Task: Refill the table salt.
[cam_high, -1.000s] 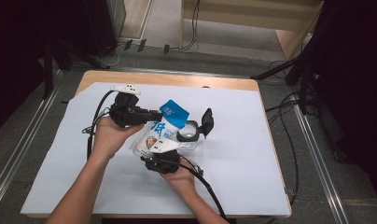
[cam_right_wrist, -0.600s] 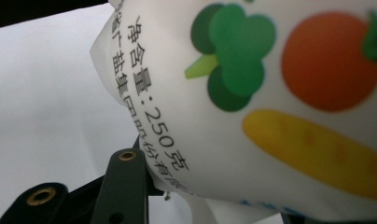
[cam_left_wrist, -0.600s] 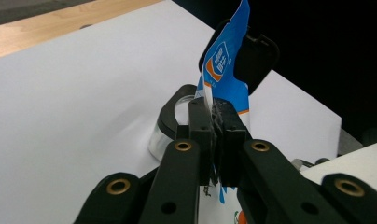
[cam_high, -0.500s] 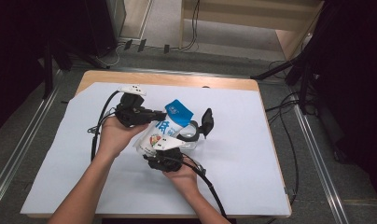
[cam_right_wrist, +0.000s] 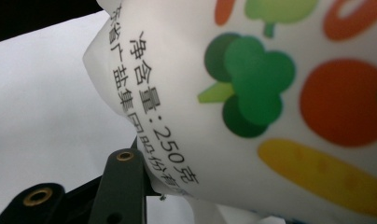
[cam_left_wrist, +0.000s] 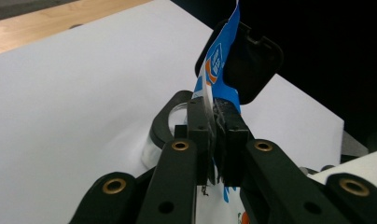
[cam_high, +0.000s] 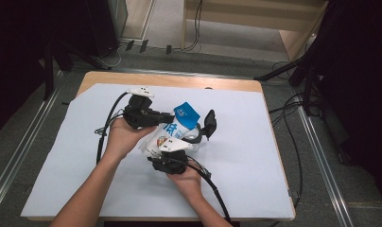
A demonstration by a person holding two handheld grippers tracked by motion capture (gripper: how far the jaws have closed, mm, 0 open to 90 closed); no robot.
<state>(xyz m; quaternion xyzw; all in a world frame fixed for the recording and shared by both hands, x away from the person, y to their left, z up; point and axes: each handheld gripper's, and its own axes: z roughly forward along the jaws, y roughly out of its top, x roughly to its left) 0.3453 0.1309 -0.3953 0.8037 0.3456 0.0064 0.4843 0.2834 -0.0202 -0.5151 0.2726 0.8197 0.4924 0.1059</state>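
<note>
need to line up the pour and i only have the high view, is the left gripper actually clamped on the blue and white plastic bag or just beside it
Observer: Clamped. In the left gripper view the left gripper has its jaws shut on the blue upper part of the blue and white plastic bag.
Operator: and the right one
Observer: The right gripper view shows the bag's white lower part, printed with vegetables, bulging against the right gripper; its far jaw is hidden, so the grip can't be confirmed.
Operator: what's under the bag
Observer: A clear glass jar with a black rim, its black hinged lid standing open behind the bag.

Lab, paper-covered table (cam_high: 108, 189), floor cables (cam_high: 293, 137), metal rails (cam_high: 321, 156)
</note>
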